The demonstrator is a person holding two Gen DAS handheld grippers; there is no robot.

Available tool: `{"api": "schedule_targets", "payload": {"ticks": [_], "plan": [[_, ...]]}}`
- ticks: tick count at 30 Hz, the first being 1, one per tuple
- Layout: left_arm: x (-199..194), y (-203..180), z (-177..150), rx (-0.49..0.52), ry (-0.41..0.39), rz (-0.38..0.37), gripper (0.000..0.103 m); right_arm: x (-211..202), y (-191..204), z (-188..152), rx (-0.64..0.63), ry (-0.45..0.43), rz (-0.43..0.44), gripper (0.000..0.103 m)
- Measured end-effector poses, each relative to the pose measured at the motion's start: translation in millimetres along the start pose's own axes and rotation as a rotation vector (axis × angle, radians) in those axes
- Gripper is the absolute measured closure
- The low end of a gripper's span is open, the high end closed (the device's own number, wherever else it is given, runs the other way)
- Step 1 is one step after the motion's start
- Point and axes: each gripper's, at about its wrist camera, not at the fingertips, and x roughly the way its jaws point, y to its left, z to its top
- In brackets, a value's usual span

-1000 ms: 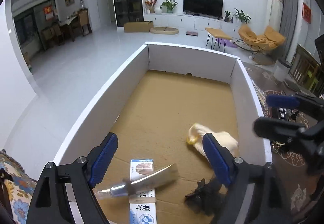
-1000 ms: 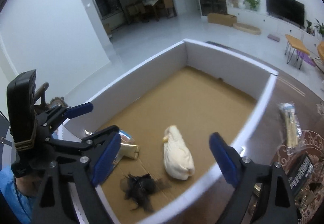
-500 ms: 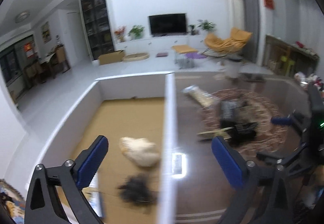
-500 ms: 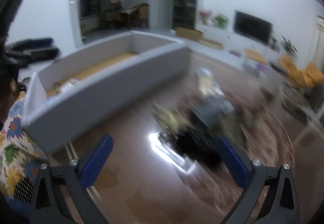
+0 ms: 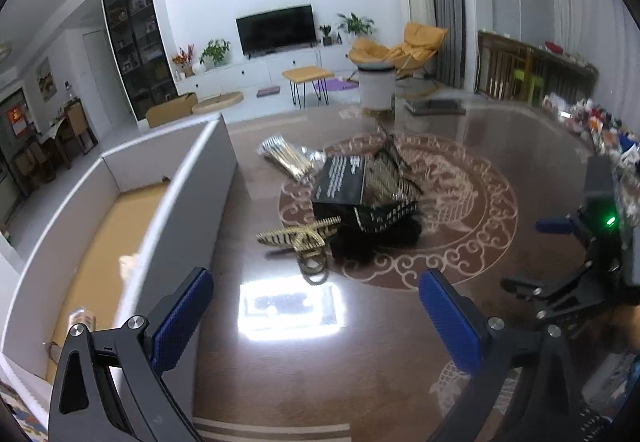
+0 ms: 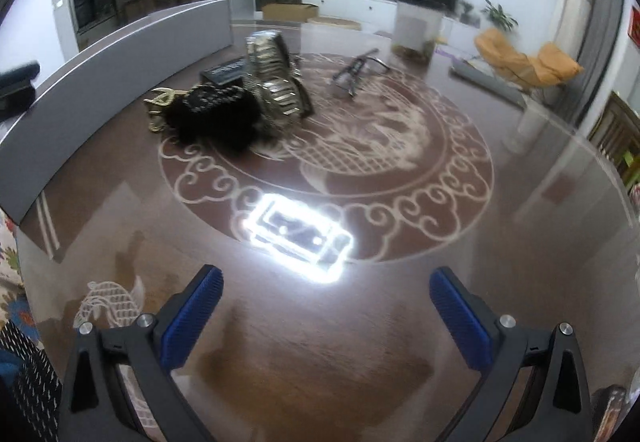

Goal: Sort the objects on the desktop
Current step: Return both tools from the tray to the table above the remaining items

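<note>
The counter [image 6: 400, 322] is shiny brown, smooth like glass. The box [image 5: 188, 202] has matt white walls and a brown cardboard floor. The hair clip [image 5: 296, 238] looks like shiny gold metal.

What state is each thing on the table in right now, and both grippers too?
left gripper: open, empty.
right gripper: open, empty.
white box: open-topped, a few items inside.
black box: tilted on the pile.
gold hair clip: lying flat beside the pile.
glasses: lying apart from the pile.
</note>
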Motion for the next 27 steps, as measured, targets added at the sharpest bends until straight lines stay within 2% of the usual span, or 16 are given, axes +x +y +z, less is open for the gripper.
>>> {"api": "schedule_targets", "payload": {"ticks": [6,11,14,18,27], "plan": [[67.5,-16.7,-16.3,-0.034,0.124,-0.107,0.000,17.0,-14.3,-4.9,0.082,0.031,-0.002,0.000],[98.6,-29.4,-22.4,-0.017,0.169,-0.097,0.000,17.0,-27.1,-5.4,0.150,0.019,0.019,0.000],[110.7,-34.9,-23.4,-0.008,0.182,-0.082,0.000,17.5,-27.1,-5.5,0.152,0.019,0.021,0.000],[122.0,-37.4,-26.6,-0.040,0.203,-0.104,0.000,22.5,-18.6,-2.5,0.110,0.047,-0.031,0.000],[122.3,-35.7,-26.3,-0.053,0.209,-0.119,0.000,21.8,-21.0,-2.6,0.116,0.046,-0.026,0.000]]}}
